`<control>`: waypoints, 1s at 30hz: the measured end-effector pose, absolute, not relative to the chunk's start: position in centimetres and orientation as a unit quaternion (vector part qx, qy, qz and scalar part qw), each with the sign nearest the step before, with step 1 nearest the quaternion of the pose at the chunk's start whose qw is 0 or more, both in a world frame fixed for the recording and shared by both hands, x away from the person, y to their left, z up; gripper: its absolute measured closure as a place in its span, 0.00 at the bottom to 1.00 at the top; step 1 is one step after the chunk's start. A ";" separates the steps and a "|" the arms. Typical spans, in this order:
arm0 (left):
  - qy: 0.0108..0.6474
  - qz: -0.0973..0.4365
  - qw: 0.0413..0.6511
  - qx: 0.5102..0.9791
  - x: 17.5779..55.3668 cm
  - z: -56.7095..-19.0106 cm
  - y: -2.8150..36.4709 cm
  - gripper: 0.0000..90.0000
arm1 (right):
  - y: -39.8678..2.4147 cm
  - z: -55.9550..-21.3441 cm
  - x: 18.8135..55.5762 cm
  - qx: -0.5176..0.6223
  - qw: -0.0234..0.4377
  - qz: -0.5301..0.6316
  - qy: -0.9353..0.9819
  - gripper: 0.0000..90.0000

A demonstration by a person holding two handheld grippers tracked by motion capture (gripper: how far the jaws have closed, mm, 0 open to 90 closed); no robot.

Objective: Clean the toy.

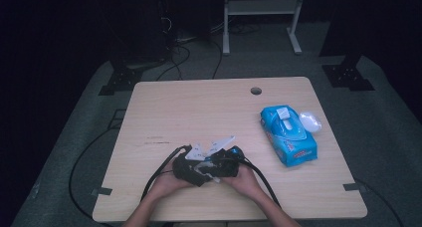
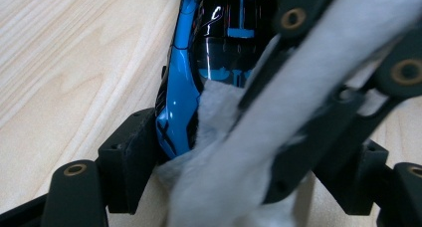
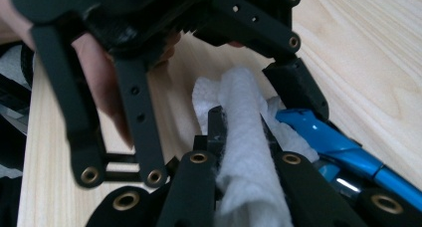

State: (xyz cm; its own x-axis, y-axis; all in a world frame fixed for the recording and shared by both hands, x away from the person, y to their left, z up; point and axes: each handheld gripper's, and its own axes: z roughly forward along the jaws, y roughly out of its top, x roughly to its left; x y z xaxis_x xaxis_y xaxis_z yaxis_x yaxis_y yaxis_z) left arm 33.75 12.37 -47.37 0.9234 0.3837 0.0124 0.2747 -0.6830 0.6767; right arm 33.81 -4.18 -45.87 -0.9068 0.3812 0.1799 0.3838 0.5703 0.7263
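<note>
1. Nearest the table's front edge, the person's two hands meet. The left gripper and right gripper are pressed close together, with black cables looping back from each towards the forearms.
2. The left gripper, made of matte black linkages with brass-coloured pivot rivets, has its jaws clamped around a glossy blue and black computer mouse. One blocky jaw pad presses its curved blue side. The mouse's shell is smooth and shiny, with bright reflections on its dark top.
3. The right gripper's jaws are closed together on a white wet wipe, a soft, fuzzy sheet bunched into a thick roll. In the left gripper view the wipe lies against the mouse's blue flank, crumpled at its lower edge.
4. Both sit on a pale wooden table with fine straight grain and rounded corners.
5. Further right and well apart from the hands lies a blue plastic wipes pack, pillow-shaped and crinkly, with its flap lifted.
6. Just beside the pack's far right edge rests a small white rounded lid.
7. Near the far edge, a round cable hole pierces the tabletop.
</note>
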 end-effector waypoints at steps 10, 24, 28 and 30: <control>0.182 0.081 0.357 0.913 33.8 -47.4 12.2 0.26 | -7.3 -45.0 36.3 -0.274 -0.032 -0.415 -0.867 0.94; 0.187 0.078 0.352 0.914 33.9 -47.4 12.4 0.19 | -14.1 -43.6 36.2 -0.295 -0.014 -0.411 -0.862 0.93; 0.202 0.058 0.363 0.908 34.1 -47.3 12.7 0.15 | -14.5 -44.4 35.3 -0.290 -0.009 -0.396 -0.871 0.93; 0.207 0.047 0.374 0.903 34.2 -47.0 13.1 0.14 | -14.7 -44.6 35.2 -0.290 -0.007 -0.399 -0.870 0.93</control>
